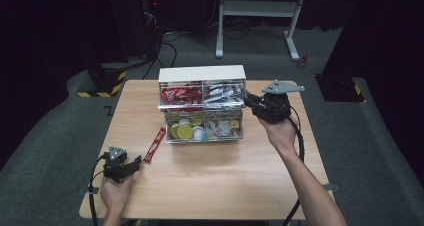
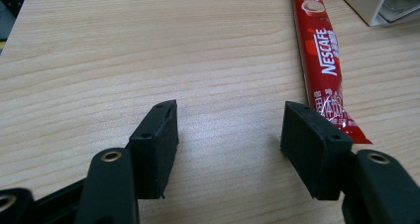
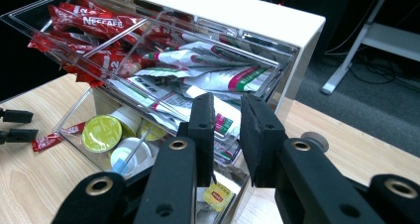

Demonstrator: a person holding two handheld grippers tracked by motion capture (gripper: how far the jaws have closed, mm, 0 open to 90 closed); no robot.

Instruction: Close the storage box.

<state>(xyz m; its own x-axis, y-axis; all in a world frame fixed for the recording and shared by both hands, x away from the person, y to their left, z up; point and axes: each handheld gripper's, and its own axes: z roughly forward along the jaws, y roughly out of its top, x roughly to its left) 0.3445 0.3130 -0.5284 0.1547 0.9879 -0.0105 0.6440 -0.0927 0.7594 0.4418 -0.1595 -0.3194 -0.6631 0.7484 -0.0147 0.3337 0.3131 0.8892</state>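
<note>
Left gripper point(image 2: 229, 135) jaws wide open on the surface point(image 2: 148, 50); coffee stick point(image 2: 324, 60) beside its right jaw. Right gripper point(image 3: 227, 130) jaws narrowly apart at upper drawer point(image 3: 148, 80), seemingly gripping nothing.

Left gripper point(image 2: 229, 135) fingers spread wide; right gripper point(image 3: 229, 132) fingers nearly closed.

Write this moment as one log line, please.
left claw open by red coffee stick | right claw at clear drawer box
</note>
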